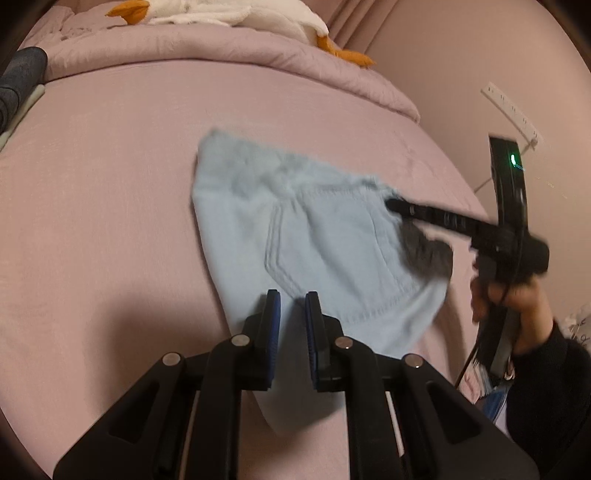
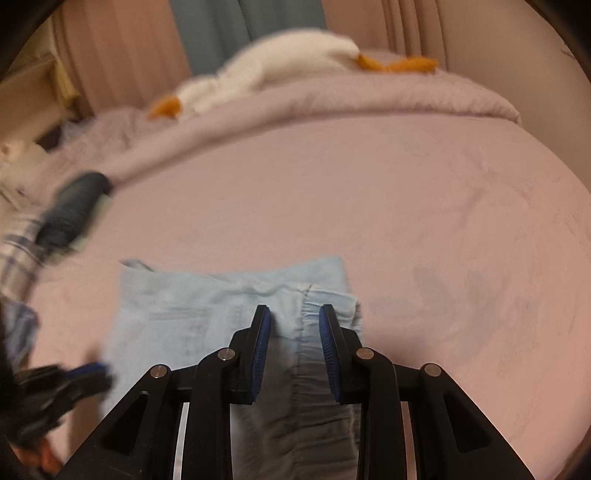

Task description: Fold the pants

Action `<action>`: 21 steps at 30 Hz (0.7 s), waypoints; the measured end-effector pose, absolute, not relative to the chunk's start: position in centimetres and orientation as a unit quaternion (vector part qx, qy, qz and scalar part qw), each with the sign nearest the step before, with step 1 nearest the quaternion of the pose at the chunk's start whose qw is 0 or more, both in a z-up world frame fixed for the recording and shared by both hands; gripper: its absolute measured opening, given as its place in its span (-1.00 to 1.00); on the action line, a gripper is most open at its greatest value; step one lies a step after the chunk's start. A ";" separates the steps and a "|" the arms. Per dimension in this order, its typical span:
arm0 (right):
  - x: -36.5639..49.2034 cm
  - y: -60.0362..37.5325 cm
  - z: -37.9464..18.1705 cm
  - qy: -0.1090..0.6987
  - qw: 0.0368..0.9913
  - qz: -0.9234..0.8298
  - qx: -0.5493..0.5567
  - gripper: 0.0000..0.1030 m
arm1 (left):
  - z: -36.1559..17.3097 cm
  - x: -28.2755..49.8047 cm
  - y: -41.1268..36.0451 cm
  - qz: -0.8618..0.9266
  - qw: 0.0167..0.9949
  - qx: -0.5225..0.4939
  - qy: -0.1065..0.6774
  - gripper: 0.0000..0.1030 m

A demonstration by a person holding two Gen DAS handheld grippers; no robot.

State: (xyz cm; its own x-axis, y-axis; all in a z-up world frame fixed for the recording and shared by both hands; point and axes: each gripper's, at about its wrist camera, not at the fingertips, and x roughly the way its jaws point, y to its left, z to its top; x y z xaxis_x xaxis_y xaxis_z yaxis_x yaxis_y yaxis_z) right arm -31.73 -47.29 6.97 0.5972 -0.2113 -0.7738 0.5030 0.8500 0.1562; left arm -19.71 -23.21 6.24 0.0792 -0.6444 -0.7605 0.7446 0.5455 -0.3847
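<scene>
Bare pink sheet [image 2: 406,206] open beyond folded pants [image 1: 295,236], rolled duvet [image 1: 221,48] with plush goose [image 2: 280,62] bounding far edge, dark bundle [image 2: 74,210] at left margin.

The pants [image 1: 295,236] lay folded on the near part of the bed [image 1: 110,184], with the left gripper [image 1: 293,299] over their near edge. The right gripper [image 1: 391,204] reached over their right side. Farther back, a stuffed goose [image 1: 221,11] lay on the bunched blanket [image 1: 207,48].

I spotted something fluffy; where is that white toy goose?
The toy goose lies on the bunched quilt at the bed's far end, beyond the light blue pants.
</scene>
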 end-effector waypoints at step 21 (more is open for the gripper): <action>-37.1 -41.3 4.9 0.445 0.881 -0.134 0.084 -0.43 | 4.9 -22.5 -20.7 -0.463 0.731 0.048 0.500 -0.74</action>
